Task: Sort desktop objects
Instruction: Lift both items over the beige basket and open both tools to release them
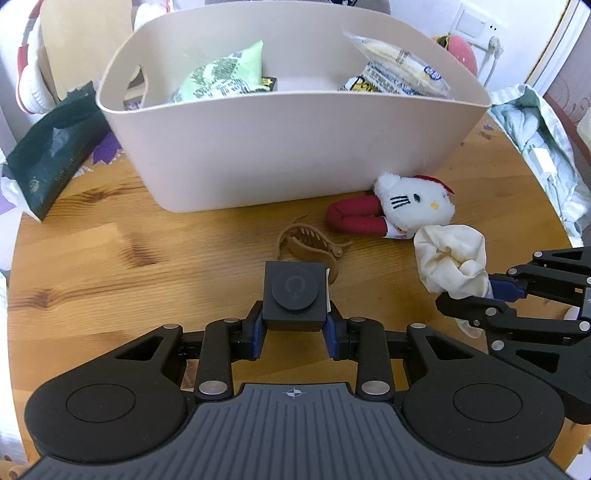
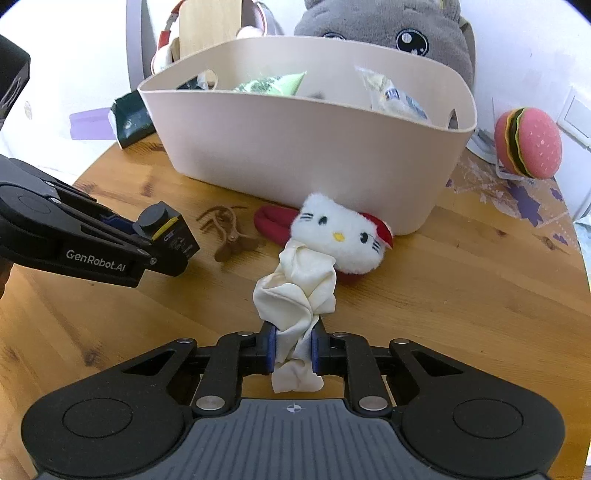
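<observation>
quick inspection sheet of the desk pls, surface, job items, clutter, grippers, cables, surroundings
surface: round wooden table, purple-patterned mat at far edges
job's things: beige bin holding snack packets; dark cube; cream scrunchie; cat plush against the bin; brown hair claw on the table
clutter: dark green pouch; crumpled cloth
grippers: left gripper shut on the cube; right gripper shut on the scrunchie
cables: nothing seen
surroundings: burger plush, grey plush, wall socket
</observation>
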